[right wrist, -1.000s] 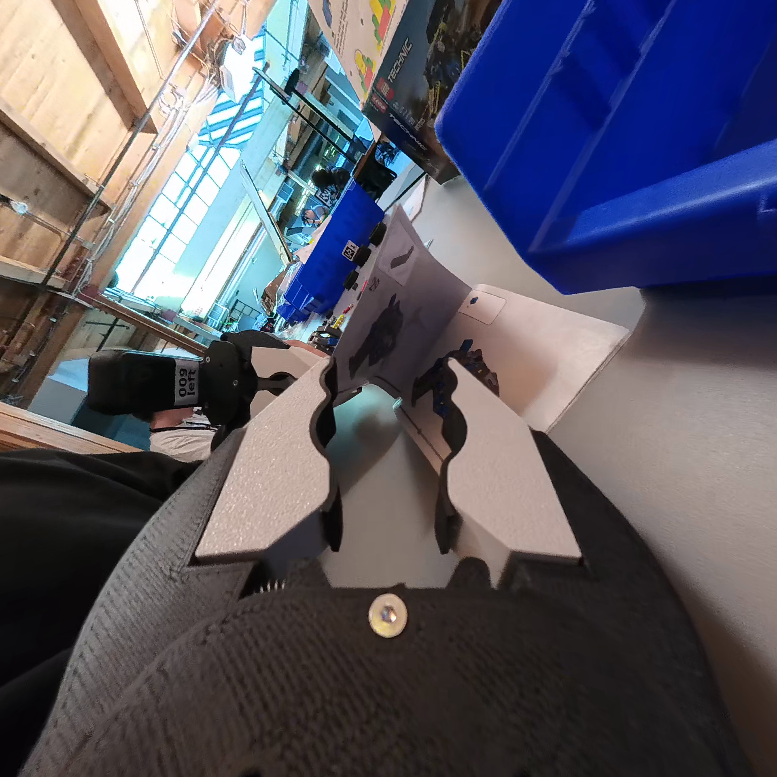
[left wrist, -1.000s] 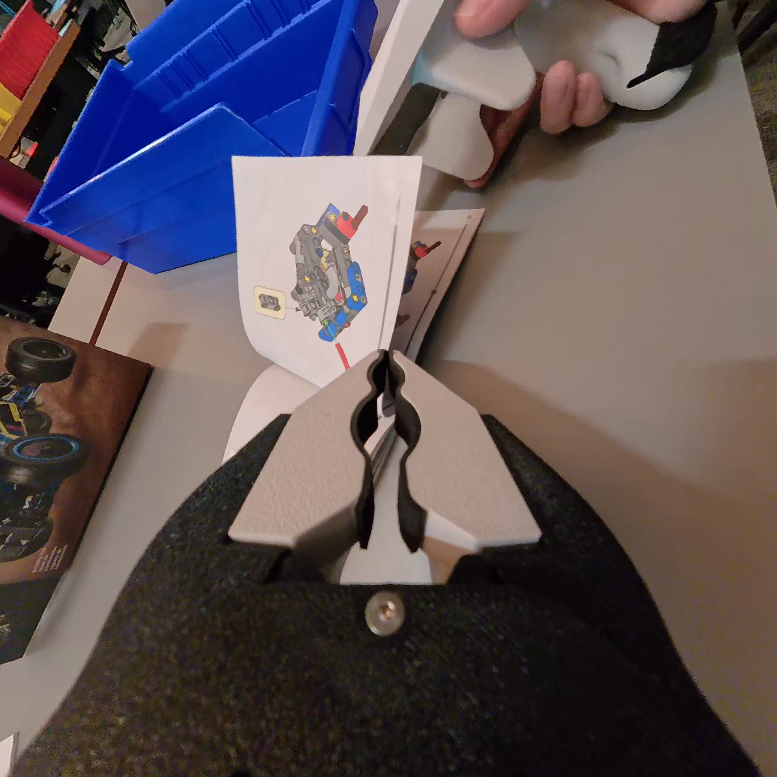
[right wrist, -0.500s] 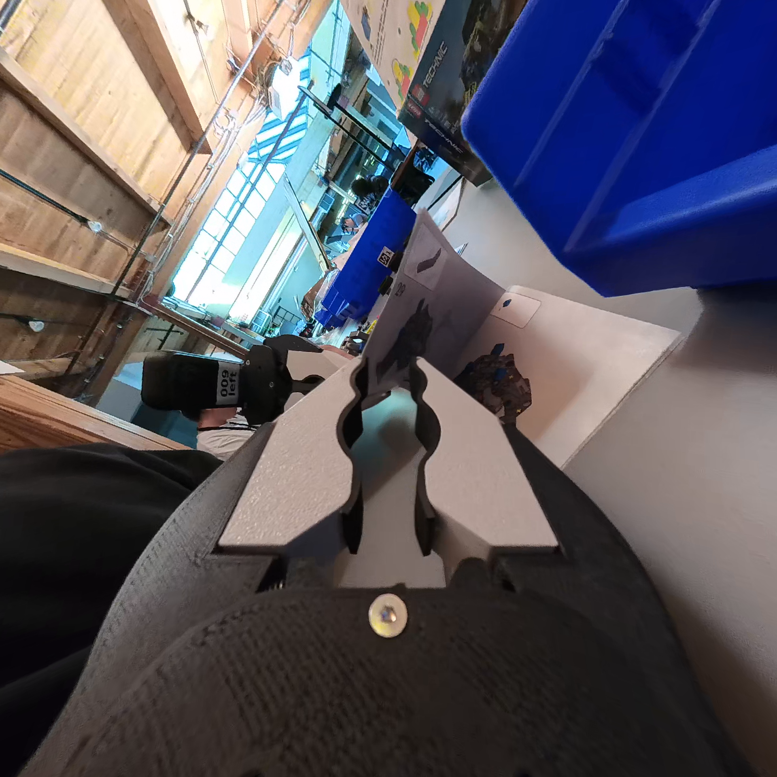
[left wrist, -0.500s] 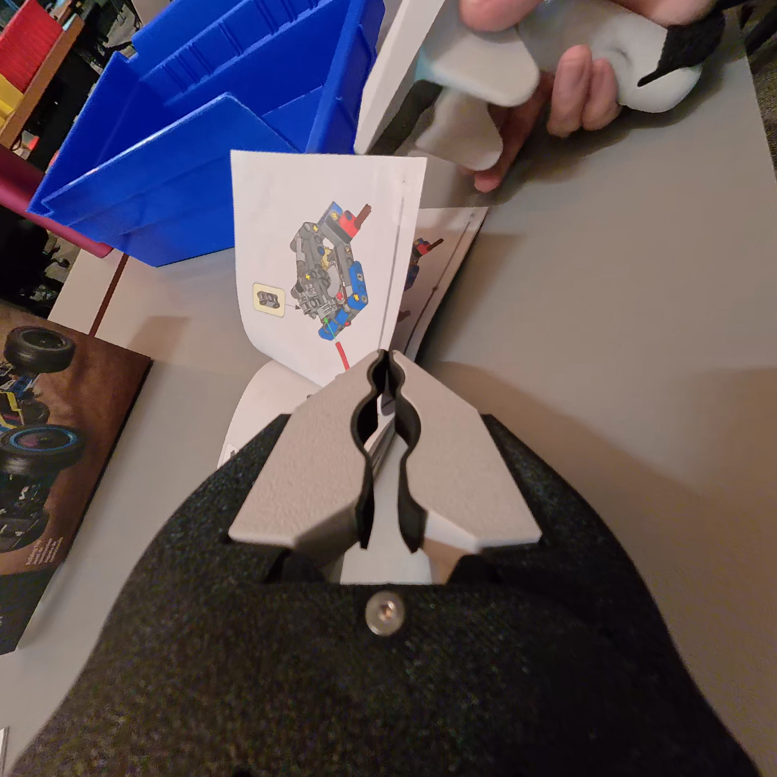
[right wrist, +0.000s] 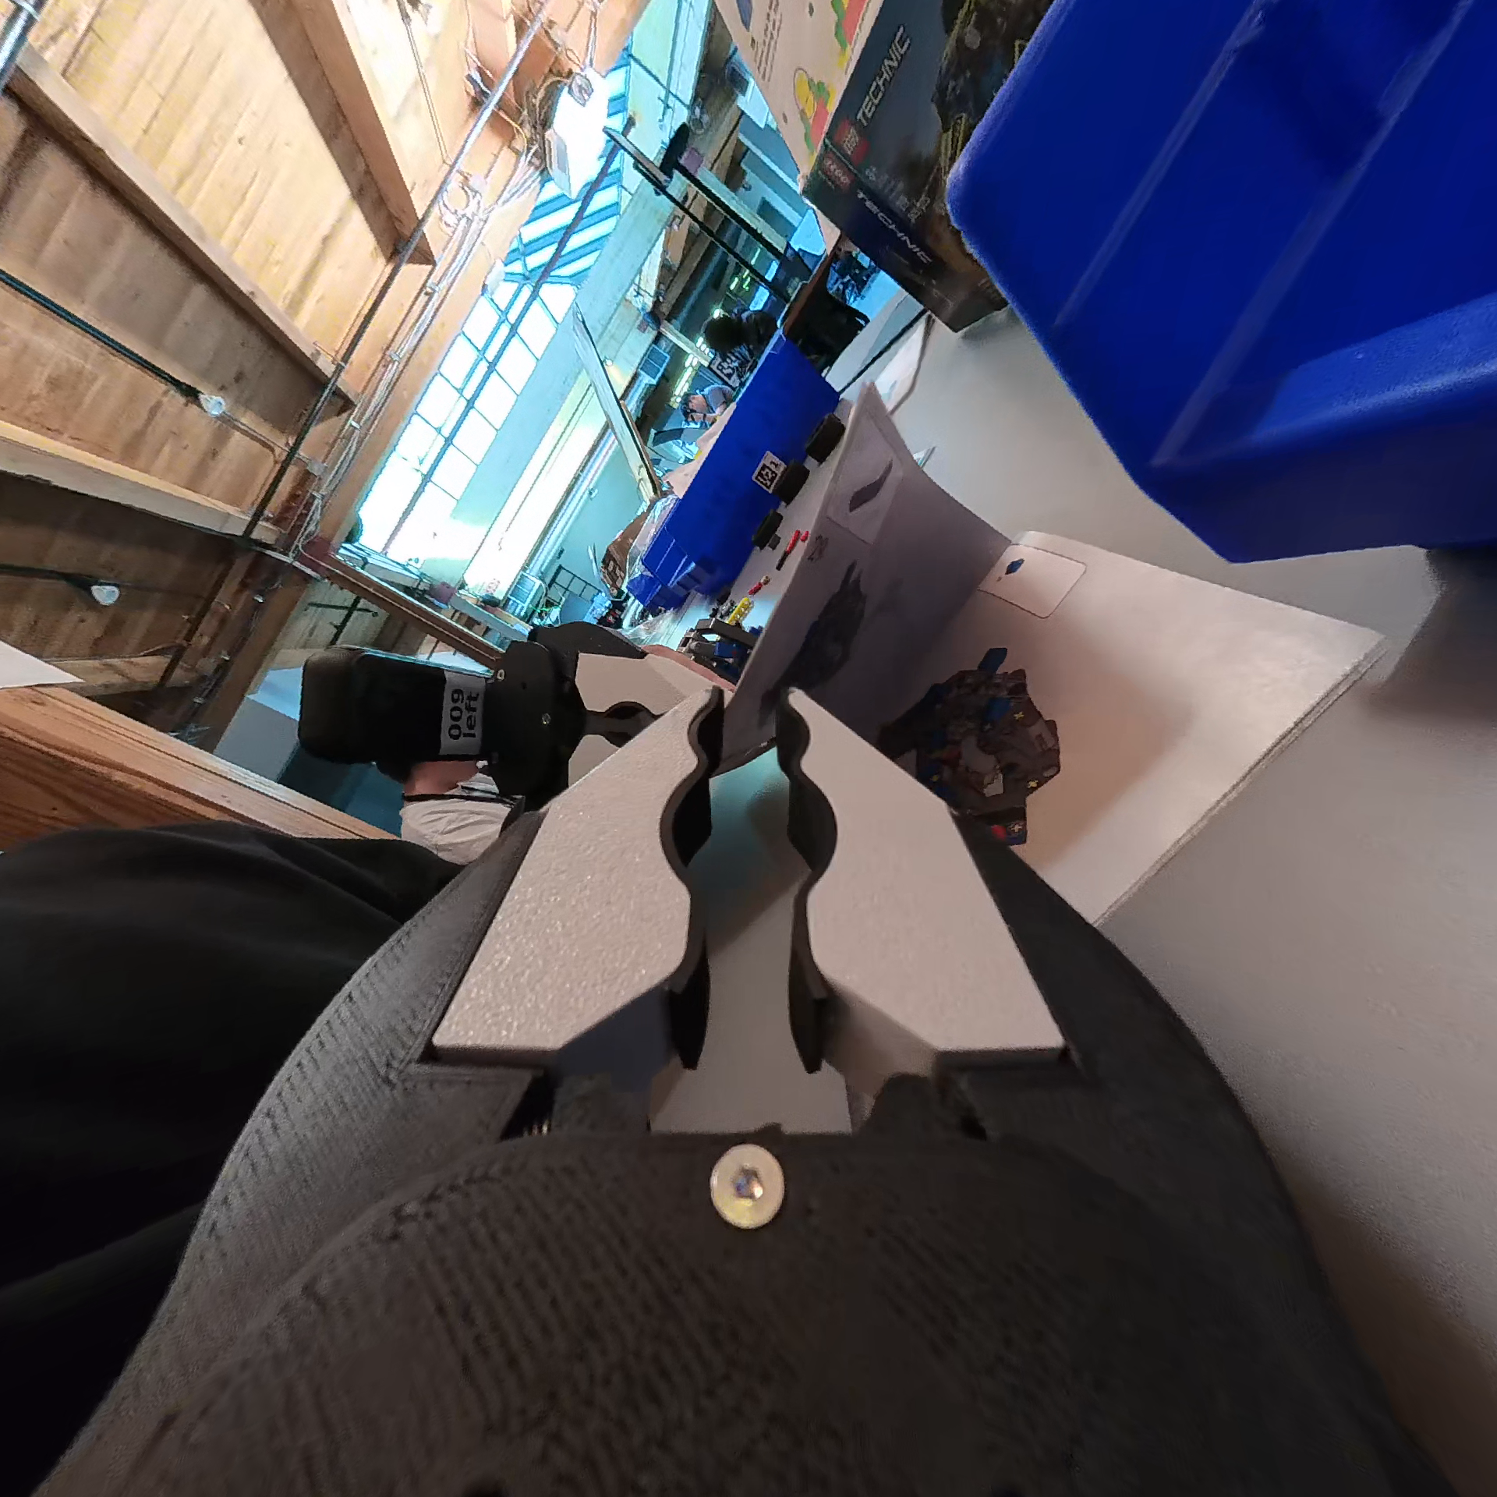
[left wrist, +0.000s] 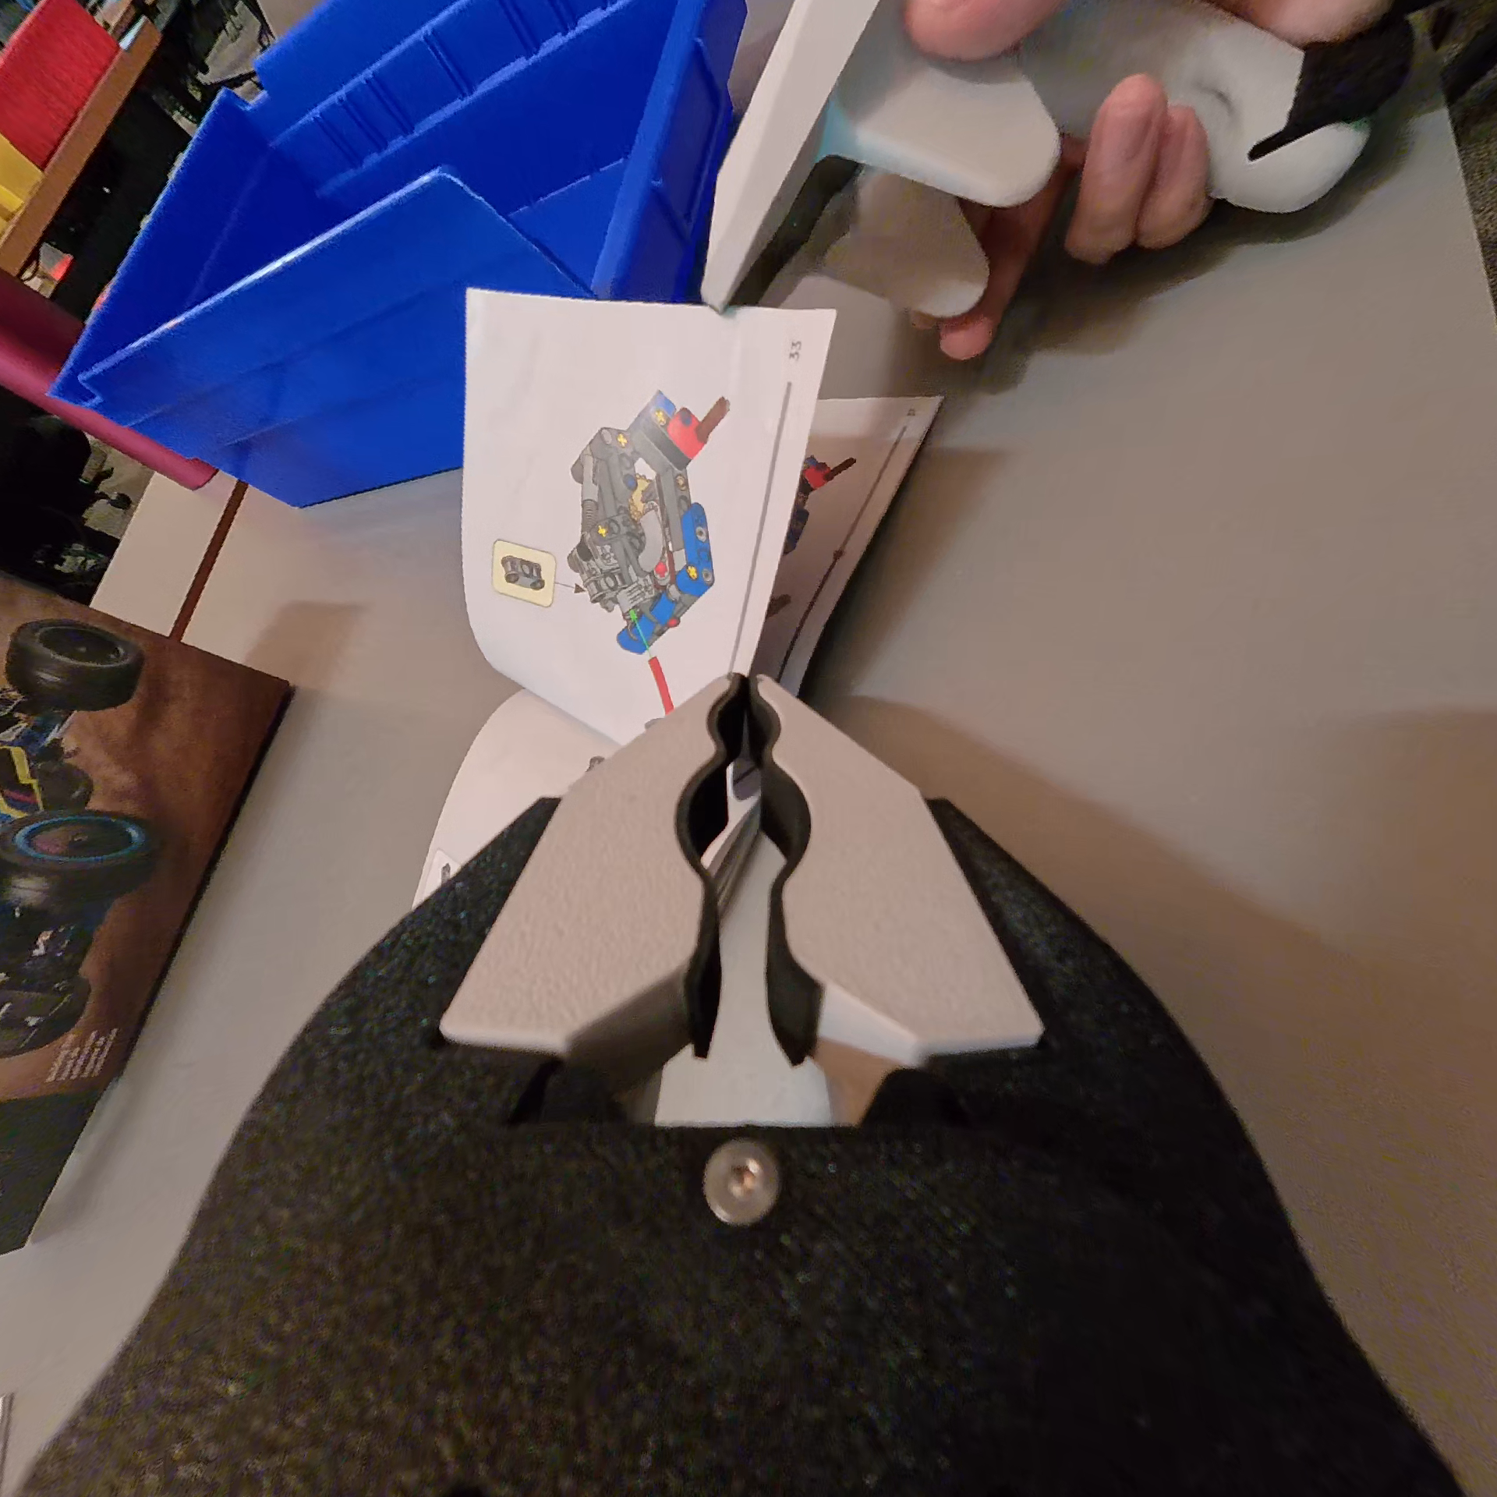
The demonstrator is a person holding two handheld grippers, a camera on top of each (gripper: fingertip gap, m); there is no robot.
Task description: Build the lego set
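Left wrist view, left gripper [left wrist: 744, 688] jaws pinching printed booklet page [left wrist: 616, 486]

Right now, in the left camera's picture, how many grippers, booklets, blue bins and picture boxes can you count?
Grippers: 2, the left gripper and the right gripper
Booklet: 1
Blue bin: 1
Picture box: 1
Total: 5

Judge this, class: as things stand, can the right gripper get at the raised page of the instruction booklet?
Probably yes. The right gripper sits right at the raised page's edge, fingers slightly apart and nothing between them and the paper. The left gripper pinches the same page lower down, clear of that edge.
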